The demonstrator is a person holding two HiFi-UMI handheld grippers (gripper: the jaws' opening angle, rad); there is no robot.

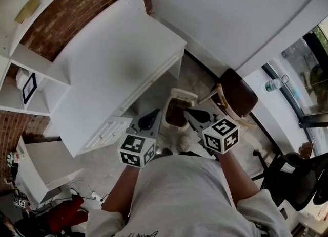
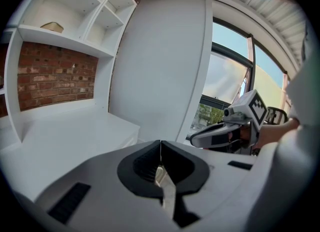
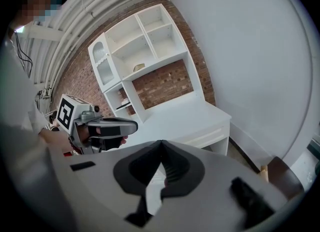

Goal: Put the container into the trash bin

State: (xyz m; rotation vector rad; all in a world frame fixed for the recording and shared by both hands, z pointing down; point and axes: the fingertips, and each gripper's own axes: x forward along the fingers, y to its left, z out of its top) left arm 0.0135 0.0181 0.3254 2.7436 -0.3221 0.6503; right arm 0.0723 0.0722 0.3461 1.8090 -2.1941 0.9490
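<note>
1. You hold the container in neither hand-held gripper. The trash bin (image 1: 176, 113) stands on the floor (image 1: 197, 74) in front of you, and its inside looks dark brown. A pale piece (image 1: 183, 96) with rounded corners sits at the bin's far edge. From the head view you cannot tell whether it is the container or the bin's lid.
2. Your left hand-held gripper (image 2: 160, 146) is closed. Its black pads meet tip to tip and nothing is between them. In the head view it hangs above the near left side of the bin.
3. Your right hand-held gripper (image 3: 160, 146) is closed too, pads together and empty. In the head view its tips reach over the near right edge of the bin.
4. You hold the two hand-held grippers side by side and apart. Their tips angle in toward each other over the bin, and their marker cubes are close to your chest.
5. The white worktop (image 1: 113, 62) lies to the left of the bin with its top bare. It is backed by a brick wall (image 1: 72, 13).
6. A white shelf unit (image 2: 75, 10) rises over the worktop, and a small tan thing (image 2: 52, 26) lies on an upper shelf.
7. A chair (image 1: 238, 95) with a dark brown seat stands just right of the bin.
8. Farther right, a bottle (image 1: 273, 84) stands on a white ledge (image 1: 279, 113) beside the window (image 1: 302, 72).
</note>
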